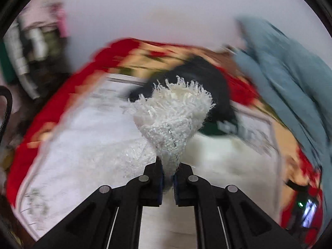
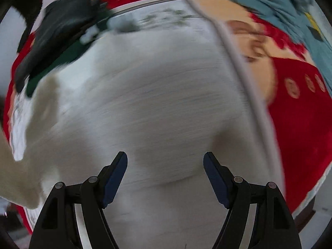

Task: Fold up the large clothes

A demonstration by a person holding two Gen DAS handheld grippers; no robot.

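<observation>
My left gripper (image 1: 168,173) is shut on a fold of a white fuzzy knit garment (image 1: 174,112) with a frayed fringe, held up above the bed. The rest of the white garment (image 2: 166,103) lies spread over the bed and fills the right wrist view. My right gripper (image 2: 165,159) is open and empty, just above the white garment. Both views are blurred by motion.
A red and cream patterned bedcover (image 1: 62,91) lies under the clothes and also shows at the right of the right wrist view (image 2: 300,103). A black and green garment (image 1: 207,83) lies behind the white one. A blue-grey cloth (image 1: 290,78) lies at the right. Clutter (image 1: 35,47) stands at the far left.
</observation>
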